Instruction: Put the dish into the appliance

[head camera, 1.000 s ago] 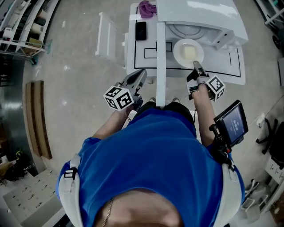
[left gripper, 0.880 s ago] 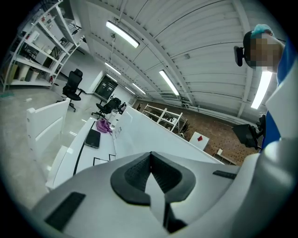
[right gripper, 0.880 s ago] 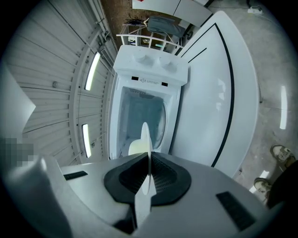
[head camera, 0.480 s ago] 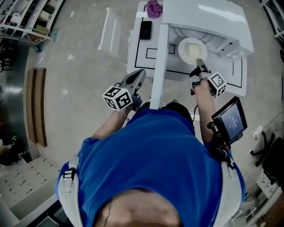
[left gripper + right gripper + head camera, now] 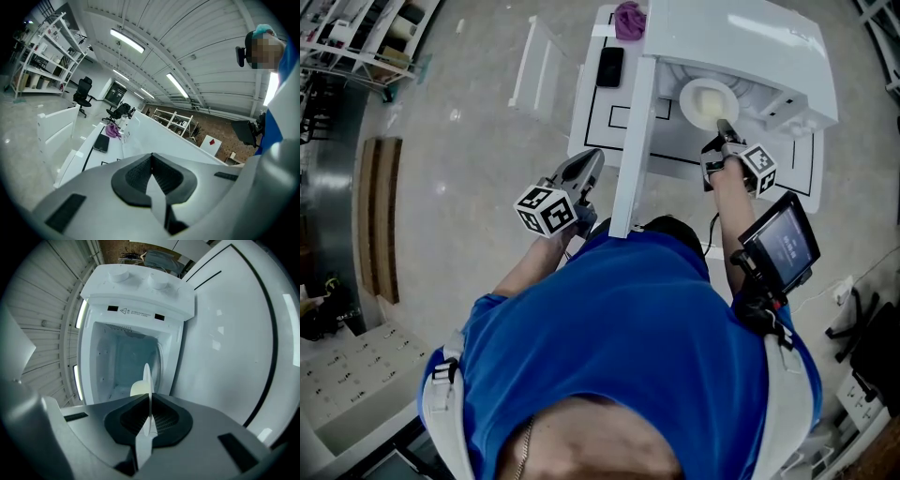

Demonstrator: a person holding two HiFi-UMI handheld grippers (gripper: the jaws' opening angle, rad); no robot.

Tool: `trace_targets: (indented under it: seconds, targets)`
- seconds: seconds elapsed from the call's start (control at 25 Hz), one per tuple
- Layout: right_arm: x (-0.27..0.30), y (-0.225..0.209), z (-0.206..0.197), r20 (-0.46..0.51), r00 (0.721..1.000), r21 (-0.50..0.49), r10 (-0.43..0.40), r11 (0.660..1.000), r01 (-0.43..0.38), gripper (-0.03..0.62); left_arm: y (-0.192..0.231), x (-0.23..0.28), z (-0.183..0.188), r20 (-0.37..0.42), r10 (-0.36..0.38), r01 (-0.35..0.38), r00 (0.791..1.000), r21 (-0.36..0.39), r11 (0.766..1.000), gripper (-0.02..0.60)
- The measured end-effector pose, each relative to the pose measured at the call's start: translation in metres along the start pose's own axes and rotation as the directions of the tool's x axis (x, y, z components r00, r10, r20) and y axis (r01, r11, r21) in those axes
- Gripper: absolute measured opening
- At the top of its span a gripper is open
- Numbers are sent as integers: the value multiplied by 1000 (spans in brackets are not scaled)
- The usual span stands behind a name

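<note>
Since a second ago, the right gripper (image 5: 724,129) is carrying the dish (image 5: 709,101) forward. The dish is now passing the mouth of the open, glossy white microwave (image 5: 769,56), not yet set down. Its jaws are pinching the round plate's thin, smooth rim. The left gripper (image 5: 584,171) is waiting near the body, jaws together and empty.

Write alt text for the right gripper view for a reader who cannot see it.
The right gripper, jaws shut on the rim of a white plate seen edge-on, holds it at the open mouth of a white microwave.
</note>
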State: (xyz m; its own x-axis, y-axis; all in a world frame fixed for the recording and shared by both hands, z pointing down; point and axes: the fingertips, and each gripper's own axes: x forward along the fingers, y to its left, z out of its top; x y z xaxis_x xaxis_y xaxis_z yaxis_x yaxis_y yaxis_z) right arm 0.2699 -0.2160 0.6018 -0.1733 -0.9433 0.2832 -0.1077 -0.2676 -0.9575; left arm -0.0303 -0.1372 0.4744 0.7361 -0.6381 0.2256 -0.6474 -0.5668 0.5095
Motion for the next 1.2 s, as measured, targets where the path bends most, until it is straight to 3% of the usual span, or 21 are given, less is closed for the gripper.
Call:
trace_targets:
  seconds: [1.2]
  targets:
    - [53,-7,33,33,996,-46,-87,995,88,11,5,5,5,52,54,-54,997,-9,999,6]
